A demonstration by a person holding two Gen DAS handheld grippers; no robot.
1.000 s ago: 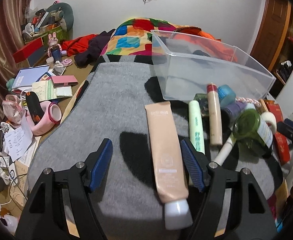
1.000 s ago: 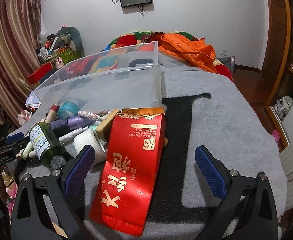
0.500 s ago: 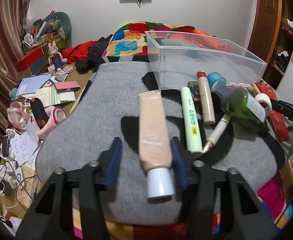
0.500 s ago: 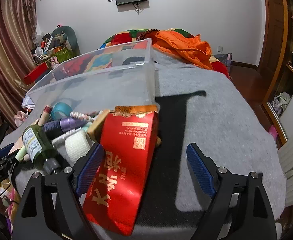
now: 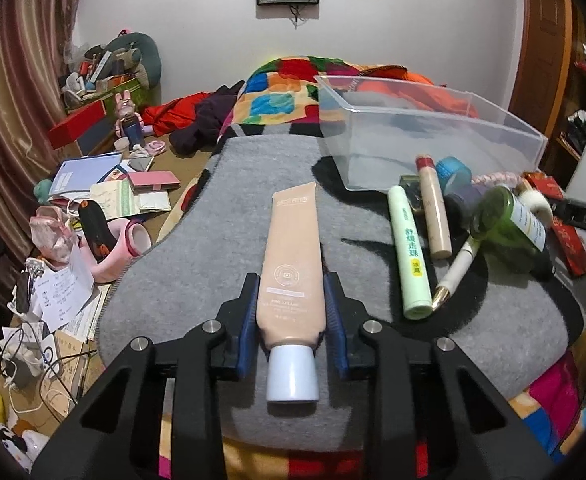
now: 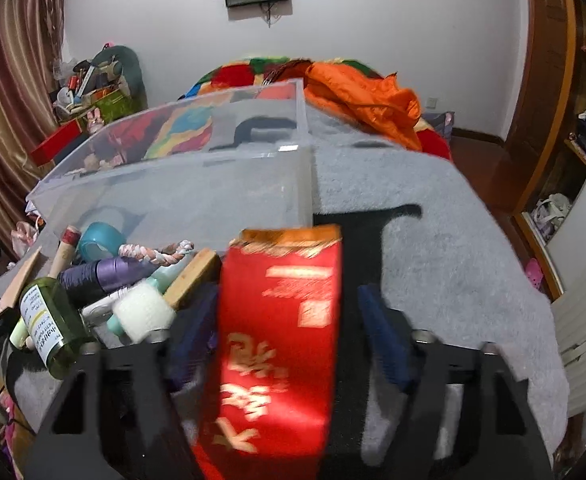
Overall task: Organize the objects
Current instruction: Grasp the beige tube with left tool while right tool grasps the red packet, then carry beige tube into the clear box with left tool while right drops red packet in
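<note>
A beige cosmetic tube (image 5: 293, 240) with a white cap lies lengthwise on the grey blanket (image 5: 173, 280). My left gripper (image 5: 292, 280) straddles its lower part. Its jaws are closing and both blue pads touch the tube's sides. In the right wrist view a red foil pack (image 6: 281, 340) with gold characters lies between the fingers of my right gripper (image 6: 289, 292). Those jaws are also closing, with a gap still showing on the pack's right side. The empty clear plastic bin (image 5: 433, 144) stands behind both, close behind the pack (image 6: 181, 200).
A pile lies between the two grippers: a green glass bottle (image 5: 509, 220), a pale green tube (image 5: 411, 256), a tan stick (image 5: 435, 208), a purple bottle (image 6: 105, 272), a white roll (image 6: 145, 312) and a braided rope (image 6: 157, 252). Papers and pink slippers litter the floor left of the bed (image 5: 73, 216).
Both grippers have narrowed: the left one has come in onto the beige tube, the right one has drawn in around the red pack. The bin looks nearer in the right view.
</note>
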